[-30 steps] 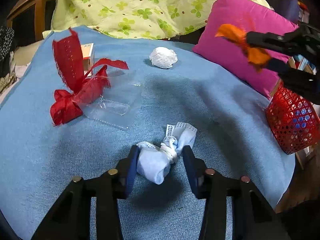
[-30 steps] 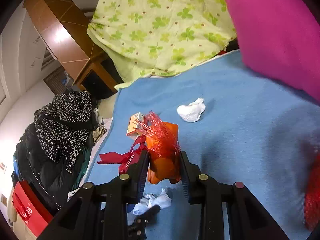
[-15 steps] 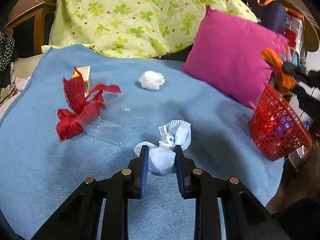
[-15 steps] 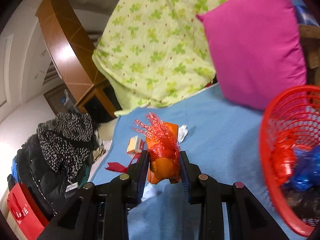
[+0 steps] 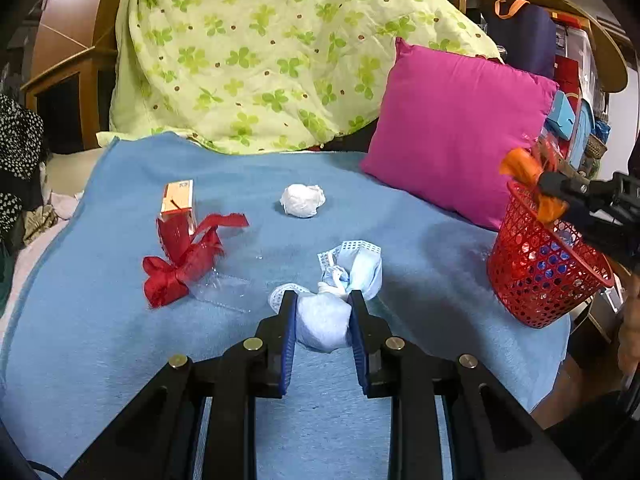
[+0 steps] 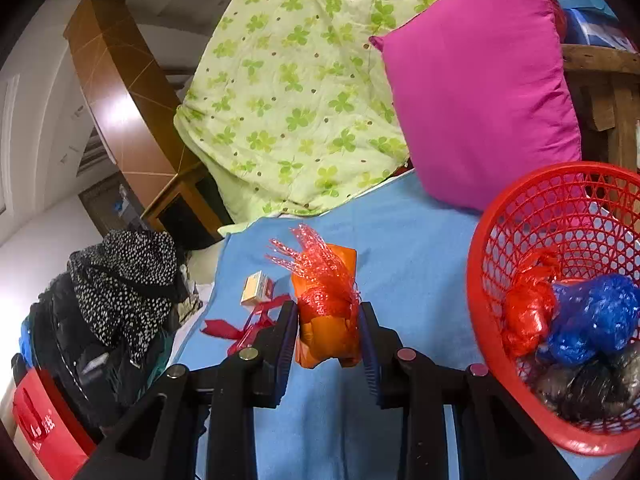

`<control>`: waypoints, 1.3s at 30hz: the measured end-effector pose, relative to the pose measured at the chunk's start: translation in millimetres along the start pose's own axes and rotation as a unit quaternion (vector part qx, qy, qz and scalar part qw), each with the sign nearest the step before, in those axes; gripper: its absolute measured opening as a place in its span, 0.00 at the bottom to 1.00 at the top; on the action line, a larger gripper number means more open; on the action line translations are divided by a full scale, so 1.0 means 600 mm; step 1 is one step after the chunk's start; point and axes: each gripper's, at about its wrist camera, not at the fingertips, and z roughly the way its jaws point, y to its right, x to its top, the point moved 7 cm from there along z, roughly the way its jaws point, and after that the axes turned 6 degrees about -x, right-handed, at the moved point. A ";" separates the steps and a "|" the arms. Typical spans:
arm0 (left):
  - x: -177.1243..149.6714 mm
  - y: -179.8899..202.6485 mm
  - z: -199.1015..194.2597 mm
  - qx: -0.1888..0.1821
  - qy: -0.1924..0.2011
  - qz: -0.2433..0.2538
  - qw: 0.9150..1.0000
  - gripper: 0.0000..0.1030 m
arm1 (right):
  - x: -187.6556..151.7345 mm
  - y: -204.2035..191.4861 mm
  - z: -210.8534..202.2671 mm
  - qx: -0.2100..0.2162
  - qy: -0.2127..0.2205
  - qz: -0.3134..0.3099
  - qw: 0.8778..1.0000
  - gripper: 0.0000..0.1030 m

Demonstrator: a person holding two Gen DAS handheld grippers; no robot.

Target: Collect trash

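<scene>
My left gripper (image 5: 323,312) is shut on a crumpled pale blue face mask (image 5: 340,292), lifted a little off the blue blanket (image 5: 100,340). My right gripper (image 6: 328,322) is shut on an orange packet wrapped in red net (image 6: 326,308), held beside the rim of the red mesh basket (image 6: 476,280). In the left wrist view the orange packet (image 5: 528,184) and the right gripper (image 5: 560,194) hang over the red basket (image 5: 540,276) at the bed's right edge. On the blanket lie a white paper ball (image 5: 302,200), a red ribbon bow (image 5: 180,260), a clear plastic tray (image 5: 224,284) and a small orange box (image 5: 178,198).
A magenta pillow (image 5: 456,132) and a green clover quilt (image 5: 260,48) stand behind the blanket. The basket holds red, blue and dark bagged trash (image 6: 580,328). Dark spotted clothes (image 6: 112,288) and a red bag (image 6: 44,428) pile up left of the bed.
The left gripper closed on the face mask and rose with it. The right gripper carried the orange packet rightward from above the blanket to the red basket's rim.
</scene>
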 end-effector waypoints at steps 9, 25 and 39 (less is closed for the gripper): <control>-0.008 0.020 -0.041 0.013 -0.004 -0.014 1.000 0.26 | -0.039 -0.013 -0.031 0.001 0.004 -0.022 1.000 0.32; 0.021 0.084 -0.099 0.046 0.014 0.008 0.999 0.26 | -0.050 -0.021 -0.084 0.016 0.038 -0.044 0.998 0.32; 0.045 0.131 -0.092 0.070 0.008 0.039 0.997 0.26 | -0.038 -0.011 -0.096 0.009 0.054 -0.061 0.997 0.32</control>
